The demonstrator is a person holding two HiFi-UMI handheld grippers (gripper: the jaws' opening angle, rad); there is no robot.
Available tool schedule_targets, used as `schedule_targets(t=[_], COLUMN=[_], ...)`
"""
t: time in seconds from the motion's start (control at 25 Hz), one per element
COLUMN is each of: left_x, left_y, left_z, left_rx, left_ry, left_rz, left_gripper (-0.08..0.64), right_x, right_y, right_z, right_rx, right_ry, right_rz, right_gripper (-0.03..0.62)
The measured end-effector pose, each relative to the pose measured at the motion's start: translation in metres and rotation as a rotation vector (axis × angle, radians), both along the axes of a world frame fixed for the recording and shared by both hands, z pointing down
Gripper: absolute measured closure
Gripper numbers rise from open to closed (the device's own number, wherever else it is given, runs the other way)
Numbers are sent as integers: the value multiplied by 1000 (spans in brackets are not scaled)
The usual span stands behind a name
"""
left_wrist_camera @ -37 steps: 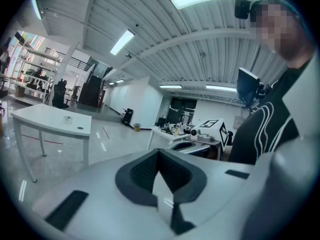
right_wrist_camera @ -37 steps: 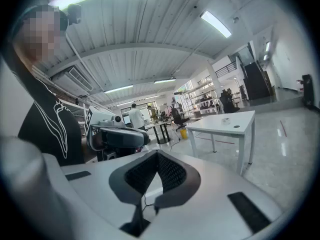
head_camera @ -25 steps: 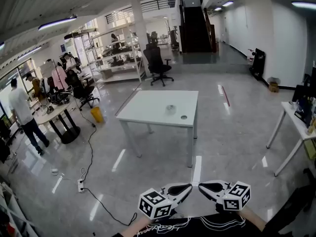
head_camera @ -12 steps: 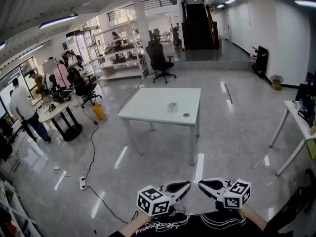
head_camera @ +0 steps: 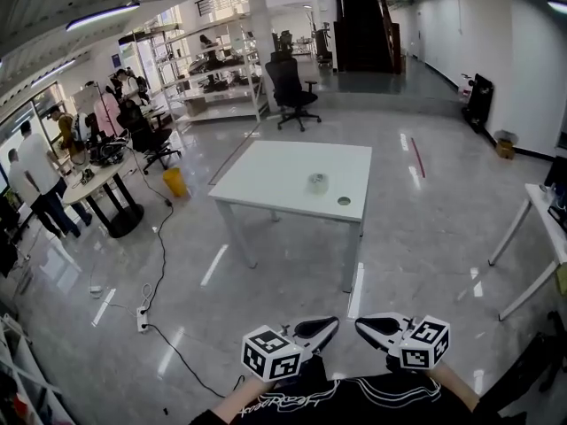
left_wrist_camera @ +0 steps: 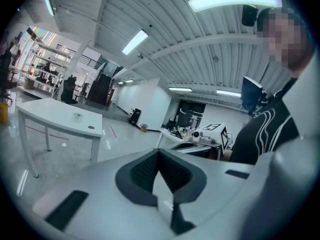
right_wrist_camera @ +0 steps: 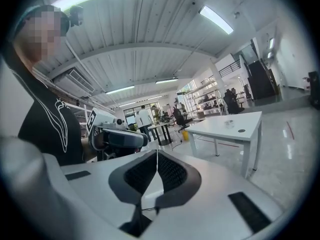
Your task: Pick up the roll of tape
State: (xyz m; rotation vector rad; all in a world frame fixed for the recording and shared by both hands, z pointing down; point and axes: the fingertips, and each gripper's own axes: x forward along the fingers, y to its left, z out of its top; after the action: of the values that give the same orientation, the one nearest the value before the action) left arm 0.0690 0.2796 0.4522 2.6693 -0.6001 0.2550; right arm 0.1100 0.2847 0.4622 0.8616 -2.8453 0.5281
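1. The left gripper [head_camera: 326, 327] sat at the bottom of the head view, just left of centre. In the left gripper view, the left gripper's [left_wrist_camera: 159, 154] pads met along one line, so it was closed with nothing held.
2. The roll of tape [head_camera: 318, 182] lay on the white worktop [head_camera: 266, 171] in the middle of the frame, right of the worktop's centre. It was almost straight up the picture from the left gripper and well apart from it, with bare floor between. In the left gripper view, the roll [left_wrist_camera: 77, 116] showed small at the middle left. Whether it lay flat or on edge was too small to tell, so no long axis could be read.
3. A small dark disc [head_camera: 344, 201] lay near the roll, to its lower right and close to the worktop's near edge.
4. The right gripper [head_camera: 363, 325] sat at the bottom, just right of centre, with its tip near the left one's tip. In its own view, the right gripper [right_wrist_camera: 157, 154] had its pads pressed together on nothing. The roll [right_wrist_camera: 230, 123] sat to the right of the middle in that view.
5. Judged from the head view, neither gripper was clearly nearer. The left one lined up with the roll slightly better. The coming move turned on closing the long gap to the worktop.
6. Counted, there were one roll of tape, one dark disc, one worktop carrying them, and two grippers.
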Motion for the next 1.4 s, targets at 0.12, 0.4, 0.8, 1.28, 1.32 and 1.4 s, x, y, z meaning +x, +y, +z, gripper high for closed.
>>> schedule_targets(t=[0.12, 0.4, 0.8, 1.28, 1.32, 1.4], left_x=[-14, -41, -100, -100, -99, -98], left_y=[-47, -190, -390, -476, -483, -497], left_z=[8, 17, 16, 41, 43, 44], left_rx=[-11, -23, -13, -82, -86, -87], left_ry=[0, -15, -41, -35, -36, -41], left_rz=[-2, 7, 9, 39, 37, 27], left_gripper=[557, 557, 557, 557, 557, 557], right_x=[-12, -37, -82, -76, -75, -71], right_y=[-45, -194, -399, -485, -493, -511], right_z=[9, 23, 12, 39, 41, 44], right_rx=[-14, -28, 19, -52, -55, -64], right_ry=[6, 70, 174, 166, 172, 187], right_rz=[1, 39, 76, 119, 117, 110], right_gripper=[578, 578, 578, 577, 577, 577])
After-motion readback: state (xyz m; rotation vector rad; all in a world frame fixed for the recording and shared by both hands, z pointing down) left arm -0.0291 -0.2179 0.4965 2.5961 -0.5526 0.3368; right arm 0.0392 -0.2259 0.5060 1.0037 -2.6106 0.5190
